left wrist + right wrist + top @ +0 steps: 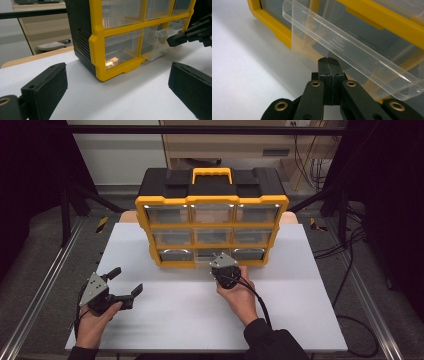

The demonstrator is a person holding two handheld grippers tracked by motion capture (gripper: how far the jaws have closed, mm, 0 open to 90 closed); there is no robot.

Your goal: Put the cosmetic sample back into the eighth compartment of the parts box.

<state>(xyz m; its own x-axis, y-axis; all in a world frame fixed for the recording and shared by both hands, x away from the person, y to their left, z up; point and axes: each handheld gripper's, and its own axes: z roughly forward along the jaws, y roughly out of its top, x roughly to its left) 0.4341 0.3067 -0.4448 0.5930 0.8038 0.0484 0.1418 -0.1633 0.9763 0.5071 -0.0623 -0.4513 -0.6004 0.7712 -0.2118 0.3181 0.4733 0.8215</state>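
A yellow and black drawer organizer (212,200) stands upright at the back of the white tabletop (175,320), with three rows of clear drawers. Its bottom middle drawer (352,52) is pulled out a little. My right gripper (328,61) is shut, jaws pressed together with nothing between them, tips just under that drawer's clear front lip. From above, the right gripper (220,259) sits at the organizer's bottom row. My left gripper (126,281) rests open at the front left, apart from the organizer (97,45), and its wide-spread fingers (47,87) hold nothing.
The bottom left drawer (120,47) holds a small shiny item. Cables (350,255) run over the floor at the right. Metal rails (45,285) flank the table. A wooden bench (225,145) stands behind the organizer.
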